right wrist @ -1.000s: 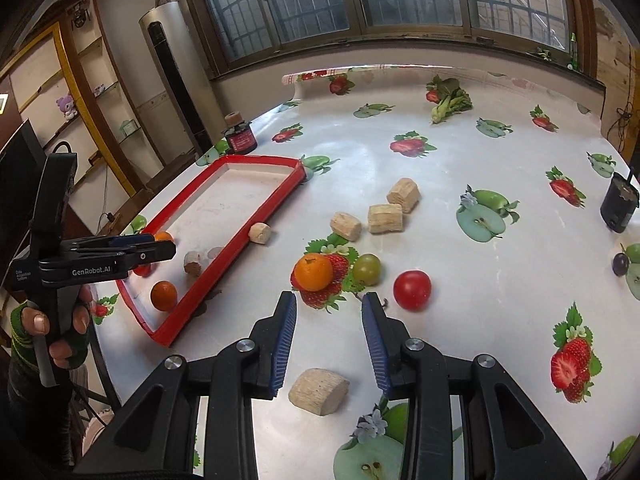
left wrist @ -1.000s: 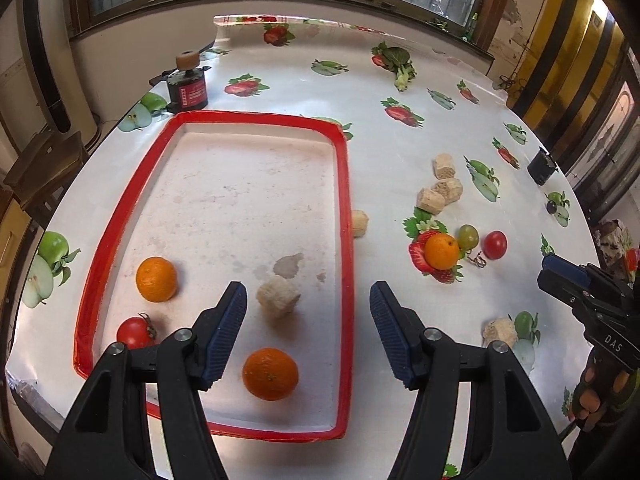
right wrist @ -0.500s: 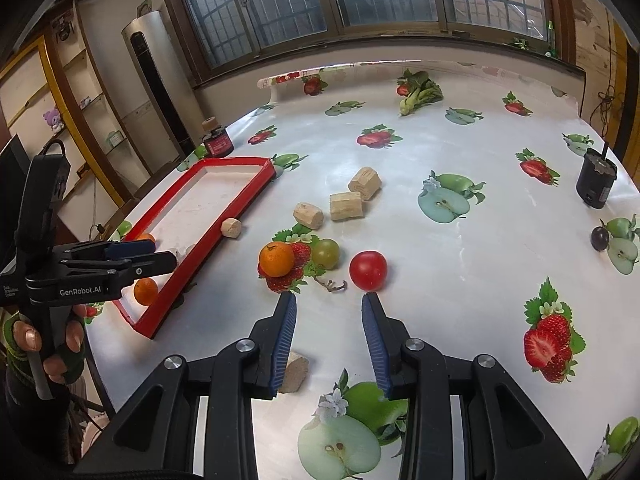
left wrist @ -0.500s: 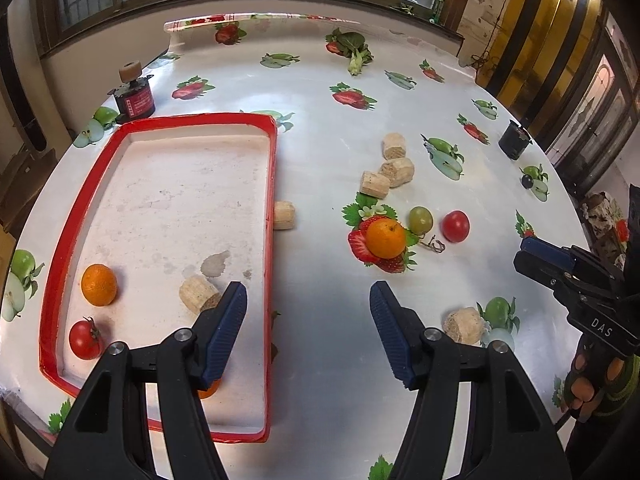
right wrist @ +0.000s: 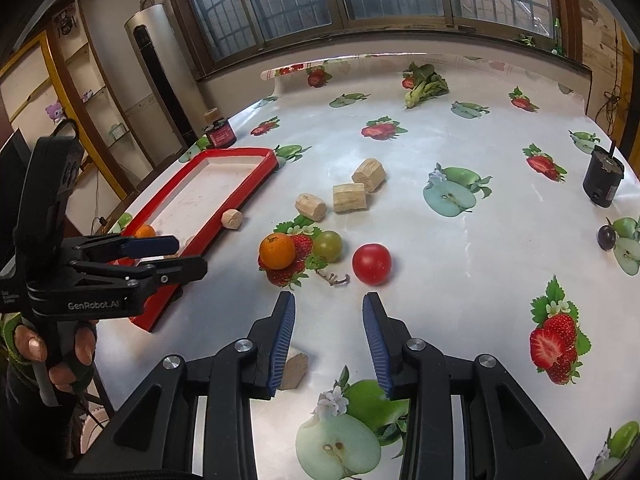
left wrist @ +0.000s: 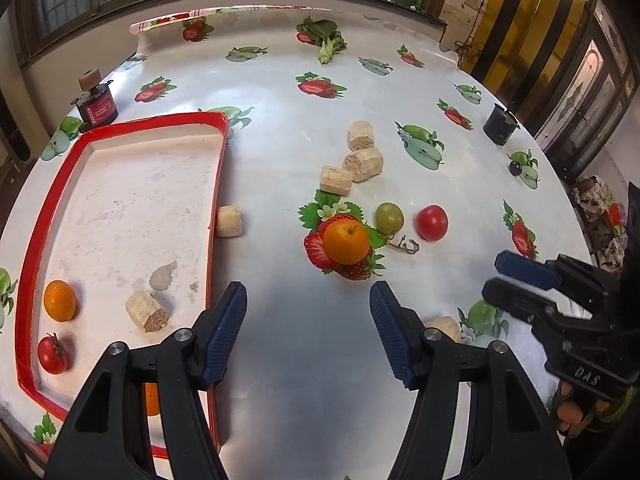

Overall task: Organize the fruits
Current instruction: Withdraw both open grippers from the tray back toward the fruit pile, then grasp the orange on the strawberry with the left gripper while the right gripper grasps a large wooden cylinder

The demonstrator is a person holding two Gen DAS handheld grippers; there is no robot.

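left wrist view: red-rimmed tray (left wrist: 218, 184) sits on the left of the fruit-print table (left wrist: 288, 128)
tray contents: a small tomato (left wrist: 52, 354) in the near left corner, a tangerine (left wrist: 60, 301) just beyond it, a tan cork-like chunk (left wrist: 147, 316) to their right, and a second orange fruit (left wrist: 152, 400) half hidden behind the left finger
tray's outer edge: a pale chunk (left wrist: 229, 221) lies against the right rim, on the table
left gripper (left wrist: 308, 332): jaws wide apart and empty, poised above bare table right of the tray
table middle: three tan chunks (left wrist: 354, 162) in a loose row; nearer, an orange (left wrist: 346, 241) resting on a printed strawberry, a green grape (left wrist: 389, 217) just beside it, then a red tomato (left wrist: 431, 222), a dry stem (left wrist: 406, 245) lying between them
right gripper (left wrist: 520, 276): enters at the right edge, its jaws moderately parted, gripping nothing
right wrist view: the orange (right wrist: 277, 251), grape (right wrist: 328, 245) and tomato (right wrist: 371, 263) lie ahead of the right gripper (right wrist: 329, 338), whose blue pads stand apart; one chunk (right wrist: 294, 366) lies partly behind its left finger
far right: a dark cup (right wrist: 603, 179) and a dark plum (right wrist: 607, 237)
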